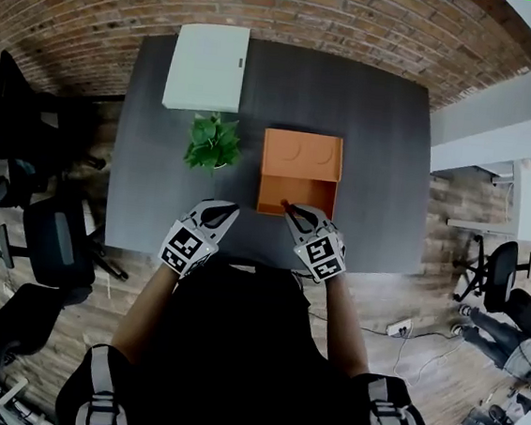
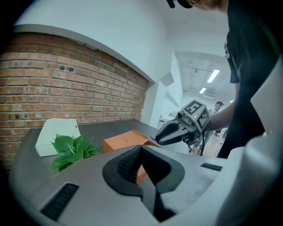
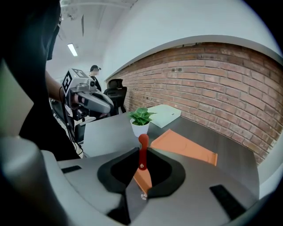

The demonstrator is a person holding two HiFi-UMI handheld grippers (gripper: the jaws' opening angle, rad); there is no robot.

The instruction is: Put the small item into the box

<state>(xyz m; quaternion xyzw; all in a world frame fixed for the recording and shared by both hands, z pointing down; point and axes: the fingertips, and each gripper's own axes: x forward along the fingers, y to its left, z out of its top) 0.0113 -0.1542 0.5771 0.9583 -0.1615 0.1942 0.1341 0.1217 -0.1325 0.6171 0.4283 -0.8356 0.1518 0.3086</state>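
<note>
The fingers (image 3: 164, 171) of the right gripper (image 3: 142, 152) pinch a small red item (image 3: 142, 142) by its lower end, most of it standing proud of the tips, at the near edge of the open orange box (image 1: 310, 191). So slim a hold may let it swivel or slip, and an early release would likely drop it on the tabletop (image 1: 385, 153), short of the box. The left gripper (image 1: 225, 211), fingers closed on nothing, hovers beside; a nudge from either could shove the light-looking box toward the potted plant (image 1: 213, 143).
</note>
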